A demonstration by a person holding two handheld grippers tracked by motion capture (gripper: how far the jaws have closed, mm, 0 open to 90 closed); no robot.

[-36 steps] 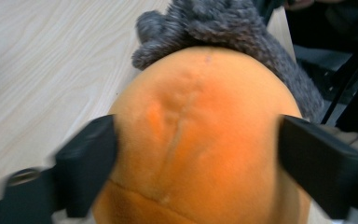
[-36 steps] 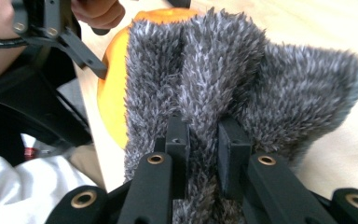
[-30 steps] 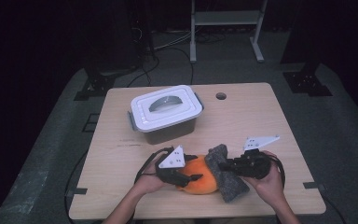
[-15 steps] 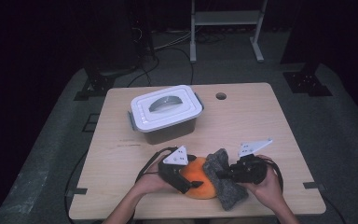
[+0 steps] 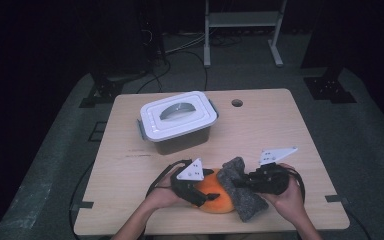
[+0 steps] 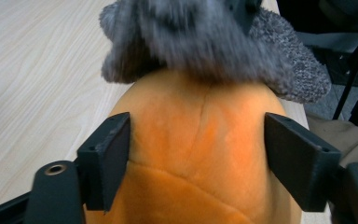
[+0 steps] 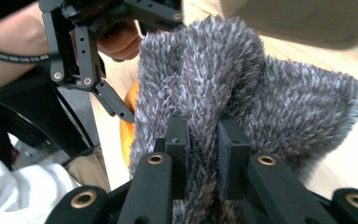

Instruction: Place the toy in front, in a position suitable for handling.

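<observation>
Near the table's (image 5: 290,125) front edge, grey fleece (image 5: 245,192) is pinched by the right gripper (image 5: 237,182). The orange cushion (image 5: 215,197) is straddled, not squeezed, by the left gripper (image 5: 200,192), whose jaws were just opening. A lidded box (image 5: 177,121) stands behind.

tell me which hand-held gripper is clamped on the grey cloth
The right hand-held gripper: its jaws pinch the grey fuzzy cloth. The left hand-held gripper straddles the orange plush.

The high view was dim overall: the light wooden table (image 5: 280,135) was evenly lit from above, while the surrounding floor fell into near-black at the frame edges. The picture was soft and grainy. In the left gripper view, the fuzzy grey cloth (image 6: 205,37) at top centre was motion-blurred. In the right gripper view, the upper right background was out of focus.
</observation>
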